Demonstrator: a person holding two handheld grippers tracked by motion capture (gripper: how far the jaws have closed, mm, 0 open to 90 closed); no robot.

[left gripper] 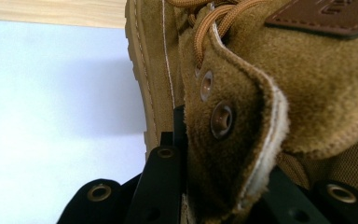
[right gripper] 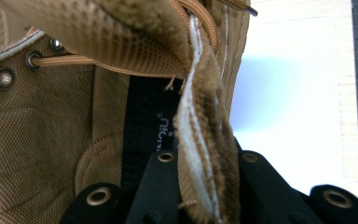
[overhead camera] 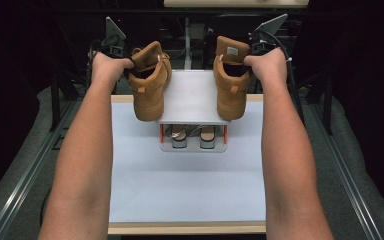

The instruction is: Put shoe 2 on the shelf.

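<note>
Where the left gripper meets the left boot, its jaws are nearly closed, clamped on the suede collar flap beside two metal eyelets. Right gripper: same grip, jaws pinched tight on the collar edge of the right boot, one jaw inside against the mesh lining, the other outside.

Count: two boots, two grippers, one hand on each. Left hand and right hand are at the far end of the table, forearms stretched out from the near edge.

Position: both boots are up at the far end of the table, over a white rack, one at each side of its top, toes toward the near edge. Whether the soles touch the rack top cannot be told. Under the rack's top shelf, two more shoes sit side by side, small and hard to make out.

Materials: boots of tan suede, fuzzy nap, pale stitching, ribbed rubber sole edge, round woven laces in the same tan. Brown leather patch on the left boot's tongue. Inner lining is honeycomb mesh with a black label strip. Table top is a smooth pale sheet over light wood. Gripper jaws are black, flat, with brass-ringed holes.
</note>
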